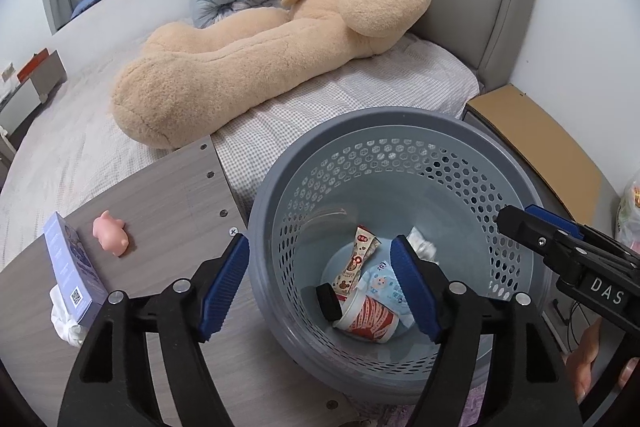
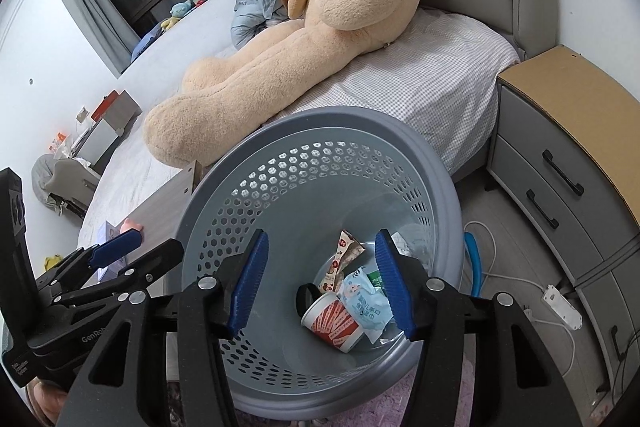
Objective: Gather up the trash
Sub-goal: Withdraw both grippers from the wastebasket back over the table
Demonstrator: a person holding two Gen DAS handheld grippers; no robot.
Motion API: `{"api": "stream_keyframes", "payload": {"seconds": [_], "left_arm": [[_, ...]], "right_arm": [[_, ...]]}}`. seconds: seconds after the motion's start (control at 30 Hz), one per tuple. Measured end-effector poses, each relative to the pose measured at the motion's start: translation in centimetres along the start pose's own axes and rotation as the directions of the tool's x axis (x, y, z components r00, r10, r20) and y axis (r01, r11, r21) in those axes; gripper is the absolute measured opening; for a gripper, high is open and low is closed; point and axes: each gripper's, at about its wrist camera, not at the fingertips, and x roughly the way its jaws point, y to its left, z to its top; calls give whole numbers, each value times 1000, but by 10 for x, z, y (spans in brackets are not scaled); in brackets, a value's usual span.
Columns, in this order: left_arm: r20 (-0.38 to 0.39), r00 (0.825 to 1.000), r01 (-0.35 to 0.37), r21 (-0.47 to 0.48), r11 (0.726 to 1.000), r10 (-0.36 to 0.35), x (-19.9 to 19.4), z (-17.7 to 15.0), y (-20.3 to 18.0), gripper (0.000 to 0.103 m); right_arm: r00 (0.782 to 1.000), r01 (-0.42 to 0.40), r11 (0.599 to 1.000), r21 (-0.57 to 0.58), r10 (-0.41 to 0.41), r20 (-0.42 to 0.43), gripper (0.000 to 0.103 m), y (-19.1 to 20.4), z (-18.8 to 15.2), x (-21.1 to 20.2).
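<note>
- A large tan teddy bear point(image 1: 280, 39) is seen stretched across the checked bed point(image 1: 360, 99), at twelve o'clock from the bin.
- A grey perforated wastebasket point(image 1: 400, 123) is shown at centre, beside a wooden table point(image 1: 168, 187) at its nine o'clock.
- The left gripper point(image 1: 320, 287) is held wide apart over the basket's rim, nothing between its blue pads.
- The right gripper point(image 2: 320, 283) is held partly open above the basket, likewise empty.
- Trash is pictured on the basket floor: a red-and-white paper cup point(image 1: 370, 319), a blue wipes packet point(image 2: 366, 301), a snack wrapper point(image 1: 360, 255).
- A pink toy pig point(image 1: 110, 233) is left on the table at ten o'clock.
</note>
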Motion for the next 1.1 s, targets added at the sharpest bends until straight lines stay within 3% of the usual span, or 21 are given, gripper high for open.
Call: {"api": "stream_keyframes", "payload": {"seconds": [0.6,1.1], "left_arm": [[31,999,-43,-66,997,45,-23,-12,25,87],[80,983,-144,-200,969,163,-63,-38,97,91]], "right_arm": [[1000,-18,999,-31,18,4,59,20,-10,-8],[997,-77,988,-131,78,0,68,79,-17,-11]]}}
